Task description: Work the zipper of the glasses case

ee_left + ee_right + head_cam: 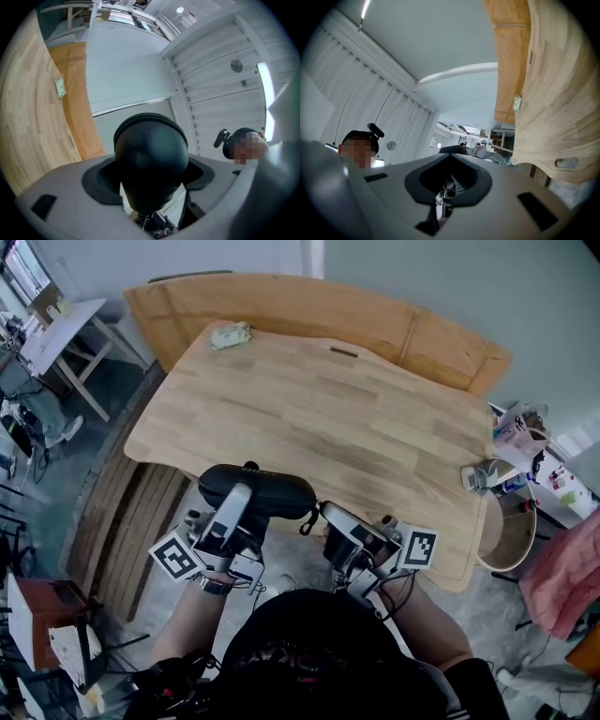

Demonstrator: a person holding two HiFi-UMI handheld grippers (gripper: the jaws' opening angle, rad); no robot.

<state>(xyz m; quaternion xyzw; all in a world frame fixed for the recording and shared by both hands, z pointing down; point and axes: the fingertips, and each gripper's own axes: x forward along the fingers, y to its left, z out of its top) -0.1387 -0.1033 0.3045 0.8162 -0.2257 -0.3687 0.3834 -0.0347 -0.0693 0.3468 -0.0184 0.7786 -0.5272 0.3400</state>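
A black oval glasses case (pixel 281 491) hangs just off the near edge of the wooden table (pixel 328 418). My left gripper (pixel 240 495) comes up from below and is shut on its middle. In the left gripper view the rounded end of the case (pixel 150 154) fills the gap in the left gripper (pixel 150 180), with the zip seam running over its top. My right gripper (pixel 323 512) has its tips at the case's right end, where a short black zipper pull (pixel 306 523) hangs. Seen in its own view, the right gripper (pixel 449 157) has its jaws together.
A crumpled pale green cloth (pixel 230 334) and a small dark strip (pixel 343 352) lie at the table's far side. Bottles and clutter (pixel 511 442) sit at the right edge above a round bin (pixel 506 531). A wooden board (pixel 281 296) leans behind the table.
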